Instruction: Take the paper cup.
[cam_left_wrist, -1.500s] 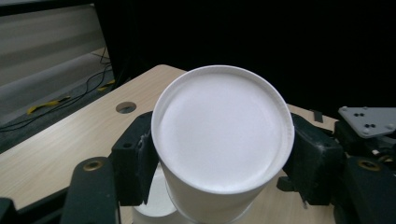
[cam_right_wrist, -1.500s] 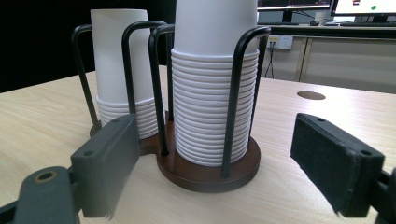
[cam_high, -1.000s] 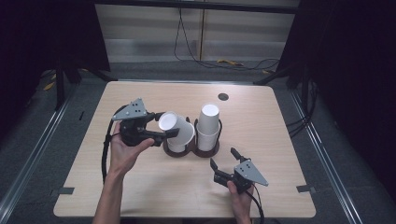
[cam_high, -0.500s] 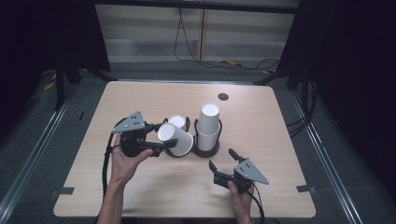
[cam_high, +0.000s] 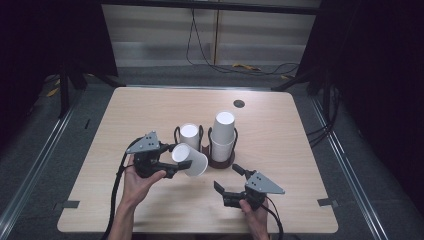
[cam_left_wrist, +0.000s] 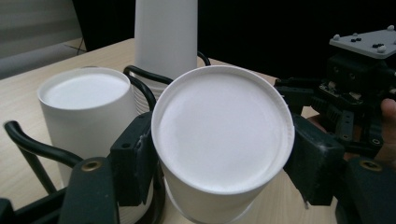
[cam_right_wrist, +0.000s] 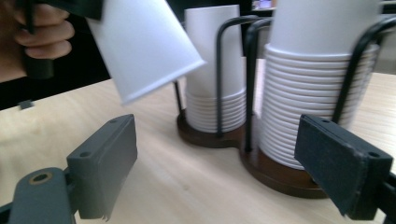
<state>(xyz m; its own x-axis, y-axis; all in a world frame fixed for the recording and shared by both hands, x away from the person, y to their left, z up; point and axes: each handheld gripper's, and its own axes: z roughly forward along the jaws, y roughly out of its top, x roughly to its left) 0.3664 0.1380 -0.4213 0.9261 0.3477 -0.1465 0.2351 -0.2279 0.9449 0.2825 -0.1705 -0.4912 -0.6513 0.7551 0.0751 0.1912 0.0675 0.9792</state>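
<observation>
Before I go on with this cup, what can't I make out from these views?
- Held cup: left gripper view shows its flat end; its mouth and inside face away. The cup hides the table beneath it.
- Short stack: right gripper view, its lowest cups sit behind the holder's wire; count unclear.
- Tall stack: its top is cut off by the upper edge in the right gripper view.
- Left gripper: high view, the pads' contact with the cup is too small to judge.

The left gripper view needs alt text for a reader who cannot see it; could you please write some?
The left hand-held gripper clamps a white paper cup, base toward the camera, between its black jaws. Behind it, two stacks of white cups stand in a black wire holder on a wooden table, with the right hand-held gripper at right.
</observation>
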